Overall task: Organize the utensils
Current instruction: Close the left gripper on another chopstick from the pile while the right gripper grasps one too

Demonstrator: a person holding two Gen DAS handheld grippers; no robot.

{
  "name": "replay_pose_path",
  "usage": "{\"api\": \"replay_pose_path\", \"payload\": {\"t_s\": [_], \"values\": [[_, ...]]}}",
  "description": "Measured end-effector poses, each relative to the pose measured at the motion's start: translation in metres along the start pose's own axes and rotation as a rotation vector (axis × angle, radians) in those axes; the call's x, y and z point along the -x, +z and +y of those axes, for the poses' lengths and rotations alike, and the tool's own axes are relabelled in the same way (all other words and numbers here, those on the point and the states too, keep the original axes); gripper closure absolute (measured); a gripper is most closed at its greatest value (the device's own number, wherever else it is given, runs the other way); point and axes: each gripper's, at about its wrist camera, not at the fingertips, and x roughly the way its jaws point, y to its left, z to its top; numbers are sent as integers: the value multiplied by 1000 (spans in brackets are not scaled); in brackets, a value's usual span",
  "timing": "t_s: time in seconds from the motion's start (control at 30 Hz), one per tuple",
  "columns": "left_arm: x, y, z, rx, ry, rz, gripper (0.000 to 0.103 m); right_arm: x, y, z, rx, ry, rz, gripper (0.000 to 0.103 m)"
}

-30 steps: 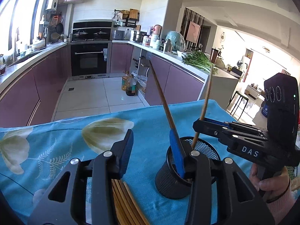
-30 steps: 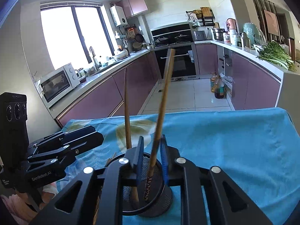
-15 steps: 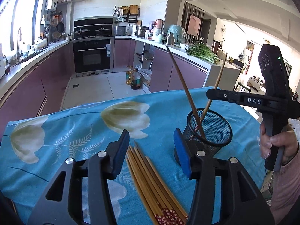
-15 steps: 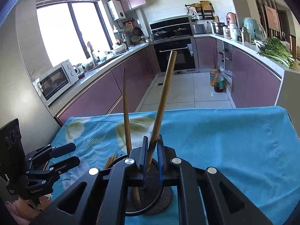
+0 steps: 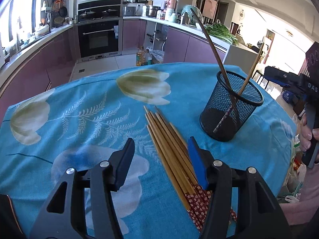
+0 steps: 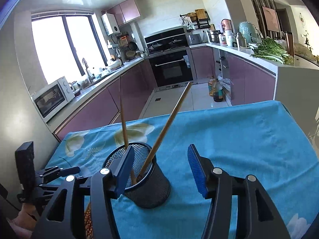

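Both claws opening and empty, left gripper (image 5: pixel 159 160) poised over loose chopsticks (image 5: pixel 169 149) beside mesh cup (image 5: pixel 229 107), right gripper (image 6: pixel 159 169) backed off it, two chopsticks (image 6: pixel 169 131) left inside.

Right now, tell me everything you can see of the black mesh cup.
The black mesh cup is a round holder of fine wire mesh with a solid rim and dark base, slightly tapered. It stands upright on the blue flowered cloth, right of the loose chopstick pile. Two chopsticks stand in it, leaning apart against the rim, patterned ends down. Neither gripper touches it.
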Motion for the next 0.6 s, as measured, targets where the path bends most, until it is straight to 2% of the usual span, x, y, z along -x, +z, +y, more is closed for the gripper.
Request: {"api": "replay_pose_path", "payload": {"t_s": [0.1,0.2,0.3,0.4,0.6], "values": [[-5,-7,0,-4,-18,29,48,4,-17,17,56,110,60,50],[-8,-11,-6,-26,-21,53,48,-11,-35,48,148,169,147,53],[-13,-16,-8,-42,-25,75,49,-41,-53,75,207,183,253,60],[-16,-20,-8,-43,-19,98,52,-70,-70,88,196,202,333,66],[-25,-28,-5,-37,-21,136,58,-94,-88,96,173,174,384,69]]}}
